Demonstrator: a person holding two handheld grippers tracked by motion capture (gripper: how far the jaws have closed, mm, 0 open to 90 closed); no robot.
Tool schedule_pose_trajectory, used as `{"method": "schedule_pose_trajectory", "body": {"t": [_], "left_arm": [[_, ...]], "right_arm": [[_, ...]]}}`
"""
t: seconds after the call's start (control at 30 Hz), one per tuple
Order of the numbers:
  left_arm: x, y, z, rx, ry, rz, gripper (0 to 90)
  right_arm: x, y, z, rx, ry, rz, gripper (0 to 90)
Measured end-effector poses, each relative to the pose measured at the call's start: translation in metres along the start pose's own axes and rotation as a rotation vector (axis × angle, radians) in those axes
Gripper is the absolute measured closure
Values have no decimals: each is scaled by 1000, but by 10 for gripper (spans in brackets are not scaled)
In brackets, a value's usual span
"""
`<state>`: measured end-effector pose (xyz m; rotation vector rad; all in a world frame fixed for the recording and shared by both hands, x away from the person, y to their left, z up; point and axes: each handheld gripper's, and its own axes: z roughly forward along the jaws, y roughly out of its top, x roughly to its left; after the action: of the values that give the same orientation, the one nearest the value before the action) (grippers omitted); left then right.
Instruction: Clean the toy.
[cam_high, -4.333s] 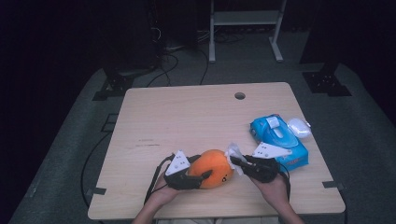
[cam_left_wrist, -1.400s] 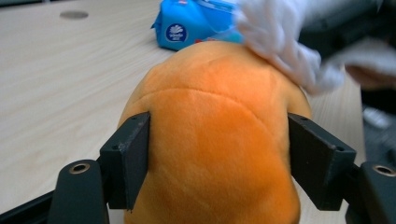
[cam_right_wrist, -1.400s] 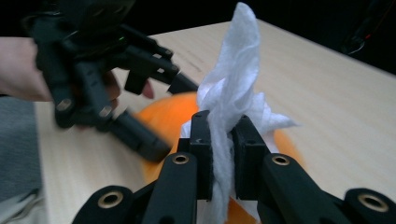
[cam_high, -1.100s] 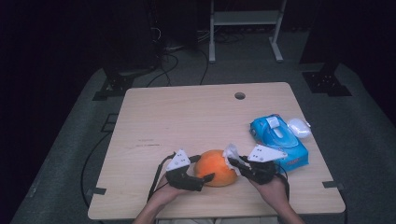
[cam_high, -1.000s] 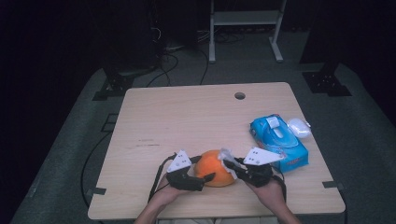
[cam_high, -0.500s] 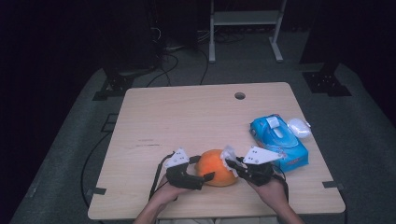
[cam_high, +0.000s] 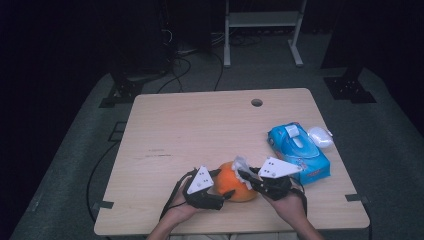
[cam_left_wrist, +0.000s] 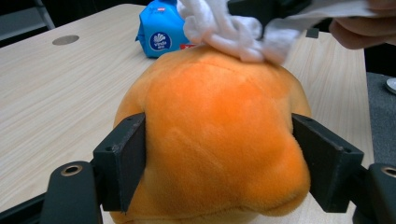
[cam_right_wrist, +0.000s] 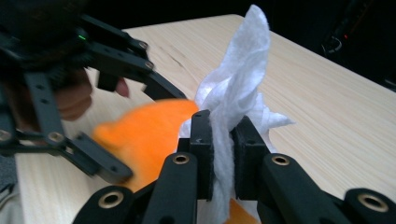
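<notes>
An orange plush toy (cam_high: 235, 181) sits near the table's front edge. My left gripper (cam_high: 222, 187) reaches it from the left. In the left gripper view its pads press both sides of the plush toy (cam_left_wrist: 219, 140); the jaws of the left gripper (cam_left_wrist: 224, 170) have just been closing on it. My right gripper (cam_high: 245, 175) comes in from the right, shut on a crumpled white tissue (cam_right_wrist: 238, 79). The tissue (cam_left_wrist: 233, 28) rests on the toy's top. In the right gripper view the right gripper (cam_right_wrist: 223, 135) pinches the tissue upright, with the orange plush toy (cam_right_wrist: 140, 130) behind it.
A blue tissue pack (cam_high: 298, 150) lies to the right of the right hand, with a small white object (cam_high: 320, 137) beside its far corner. The wooden table (cam_high: 200, 130) has a round cable hole (cam_high: 256, 102) near the back edge. Dark floor, cables and stands surround it.
The right gripper with the tissue has shifted slightly left across the toy's top. The left gripper and the toy stay in place.
</notes>
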<state>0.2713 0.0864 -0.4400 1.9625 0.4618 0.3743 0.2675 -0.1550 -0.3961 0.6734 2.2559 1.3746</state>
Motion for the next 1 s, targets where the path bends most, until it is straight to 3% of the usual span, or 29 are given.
{"method": "schedule_pose_trajectory", "body": {"t": [0.13, 0.2, 0.27, 0.3, 0.5, 0.57, 0.67, 0.77, 0.83, 0.9, 1.0], "left_arm": [[-3, 1, 2, 14, 3, 29, 244], [-3, 0, 2, 23, 4, 35, 244], [-3, -2, 2, 35, 13, 38, 244], [-2, -3, 1, 28, 15, 22, 244], [6, -6, -2, 30, -12, -30, 232], [8, -1, -5, 3, -26, -50, 201], [10, 2, -7, -53, -32, -91, 198], [11, -3, -5, -30, -13, -76, 229], [13, -5, -4, -16, 3, -87, 250], [15, -7, -5, 1, 21, -89, 260], [21, -11, -9, 7, 16, -123, 259]], "right_arm": [[6, -1, 1, -2, 17, -2, 798], [15, 1, 6, -26, 99, 6, 798], [20, 1, 11, -18, 124, -6, 798], [20, 2, 12, -11, 115, -17, 797], [-10, -11, 2, 18, 11, 63, 798], [-14, -15, 2, 17, 17, 87, 798], [-9, -13, 6, 0, 57, 82, 798], [0, -11, 12, 2, 71, 55, 797], [-3, -12, 11, 5, 67, 66, 797], [-7, -15, 8, 16, 45, 84, 797], [-17, -24, 3, 44, -14, 108, 797]]}}
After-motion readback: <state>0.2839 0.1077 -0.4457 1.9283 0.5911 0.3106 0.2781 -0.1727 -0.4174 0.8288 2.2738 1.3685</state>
